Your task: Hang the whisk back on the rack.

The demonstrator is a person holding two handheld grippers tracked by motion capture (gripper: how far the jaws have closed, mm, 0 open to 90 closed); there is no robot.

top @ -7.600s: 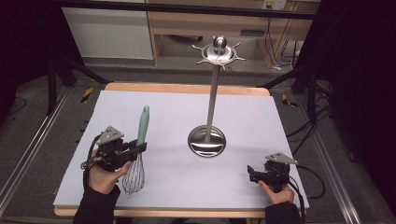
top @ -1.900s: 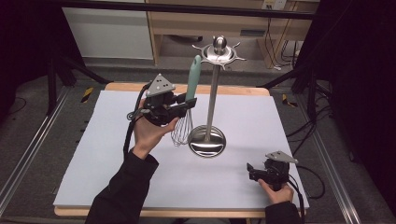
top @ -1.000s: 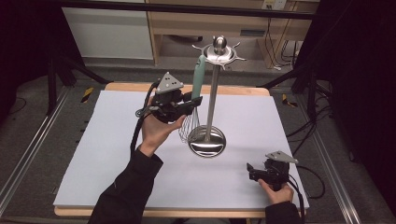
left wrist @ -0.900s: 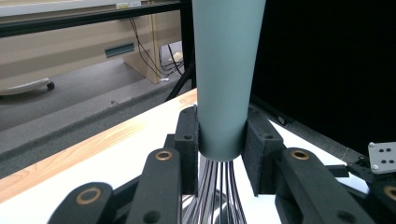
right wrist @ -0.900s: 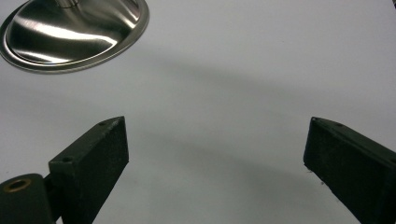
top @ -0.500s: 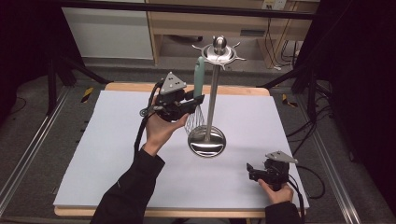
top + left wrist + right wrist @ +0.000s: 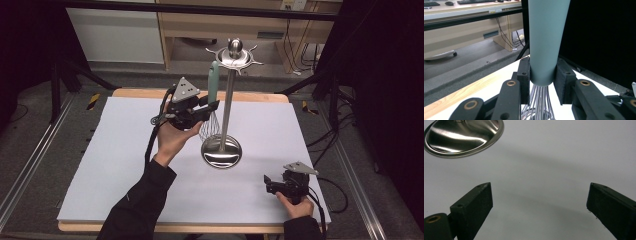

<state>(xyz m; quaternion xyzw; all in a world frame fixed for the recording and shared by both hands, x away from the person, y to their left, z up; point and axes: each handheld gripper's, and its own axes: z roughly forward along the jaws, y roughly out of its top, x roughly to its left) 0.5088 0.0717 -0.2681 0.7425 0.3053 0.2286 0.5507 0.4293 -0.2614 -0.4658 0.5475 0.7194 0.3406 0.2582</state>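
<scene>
High view: left gripper [image 7: 210,106] clamps a whisk [image 7: 212,102] by its teal handle, upright just left of the stand [image 7: 227,100] | right gripper [image 7: 268,181] rests near-right, jaws wide, holding nothing | advice: keep handle vertical, raise top to a hook.

Black left gripper [image 7: 204,107] and right gripper [image 7: 270,181], grey three-cornered top plates, brass-ringed screws, trailing cables, dark sleeves

Upright teal-handled whisk [image 7: 213,100] beside stand [image 7: 223,145]
</scene>
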